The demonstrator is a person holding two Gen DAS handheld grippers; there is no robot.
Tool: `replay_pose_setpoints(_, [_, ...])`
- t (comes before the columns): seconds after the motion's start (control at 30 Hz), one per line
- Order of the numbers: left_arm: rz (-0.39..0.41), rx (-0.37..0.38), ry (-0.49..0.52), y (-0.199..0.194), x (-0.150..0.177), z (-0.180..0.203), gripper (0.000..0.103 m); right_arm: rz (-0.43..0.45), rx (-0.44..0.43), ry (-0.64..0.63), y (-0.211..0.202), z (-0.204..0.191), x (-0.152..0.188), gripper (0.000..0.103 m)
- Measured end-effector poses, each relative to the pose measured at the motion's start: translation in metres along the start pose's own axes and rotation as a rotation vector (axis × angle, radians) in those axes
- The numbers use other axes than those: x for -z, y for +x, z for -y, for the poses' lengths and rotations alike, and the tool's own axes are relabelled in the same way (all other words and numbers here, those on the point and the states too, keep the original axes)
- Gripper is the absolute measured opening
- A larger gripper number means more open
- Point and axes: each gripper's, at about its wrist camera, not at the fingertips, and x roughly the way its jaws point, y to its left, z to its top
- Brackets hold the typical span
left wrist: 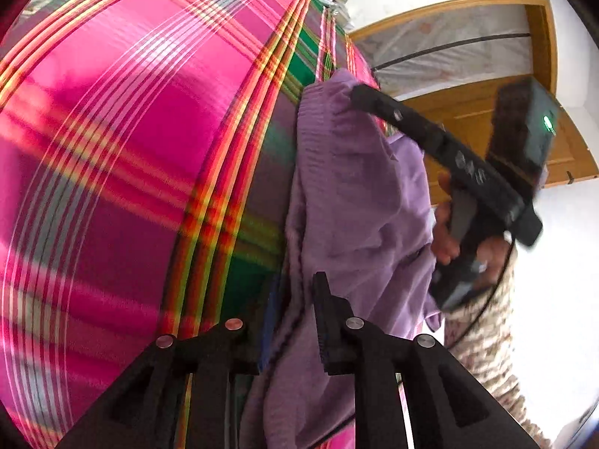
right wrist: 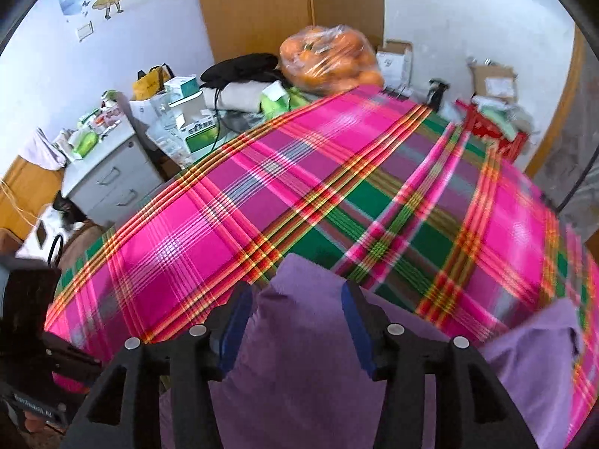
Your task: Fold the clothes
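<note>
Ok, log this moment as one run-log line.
stage: lifting garment | left gripper: shut on purple garment | right gripper: shut on purple garment | surface: plaid cloth

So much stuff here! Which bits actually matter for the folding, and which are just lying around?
Part of the job:
- lilac knitted garment
- left hand-held gripper, clamped on it
- right hand-held gripper, clamped on it
- pink and green plaid cloth beneath

Just lying about:
- clear bag of oranges
- grey drawer cabinet
- cardboard boxes
- wooden wardrobe
</note>
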Motion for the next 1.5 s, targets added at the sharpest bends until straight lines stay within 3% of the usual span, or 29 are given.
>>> replay_pose_setpoints(0.27, [0.027, -0.078, -0.070, -0.018, 0.029, -0.006, 0.025, 0.089, -0.046, -0.043, -0.031, 0.011, 0.014, 0.051])
replay_pose_setpoints(0.37, [0.017, -0.081, -0.116, -0.018, 0.042, -0.006, 0.039, 0.092, -0.055, -0.094, -0.052, 0.019, 0.022, 0.051])
replay_pose_setpoints(0.5, [0.048, -0.113, -0.145, -0.027, 0.074, -0.005, 0.043, 0.074, -0.040, -0.116, -0.055, 0.031, 0.018, 0.051])
replay_pose_setpoints(0.63, [0.084, -0.135, -0.215, -0.033, 0.094, -0.009, 0.043, 0.054, -0.127, -0.128, -0.036, 0.032, 0.009, 0.052])
replay_pose_setpoints(0.9, [0.104, -0.119, -0.295, -0.029, 0.120, -0.010, 0.043, -0.060, -0.166, -0.209, 0.017, 0.016, 0.004, 0.052])
replay_pose_setpoints(1.03, [0.070, -0.093, -0.320, -0.020, 0.126, -0.006, 0.043, -0.048, -0.205, -0.175, 0.021, 0.021, 0.006, 0.052])
replay_pose_setpoints(1.2, [0.099, -0.070, -0.353, -0.020, 0.124, -0.008, 0.043, -0.046, -0.247, -0.109, 0.024, 0.031, 0.009, 0.052])
replay_pose_setpoints(1.33, [0.128, -0.051, -0.381, -0.022, 0.119, -0.006, 0.042, -0.048, -0.292, -0.058, 0.025, 0.038, 0.011, 0.040])
replay_pose_setpoints(1.43, [0.147, -0.061, -0.402, -0.022, 0.117, -0.011, 0.023, -0.040, -0.274, -0.077, 0.023, 0.033, 0.012, 0.027])
replay_pose_setpoints(1.5, [0.161, -0.053, -0.423, -0.018, 0.113, -0.016, 0.017, -0.033, -0.259, -0.091, 0.021, 0.029, 0.014, 0.021])
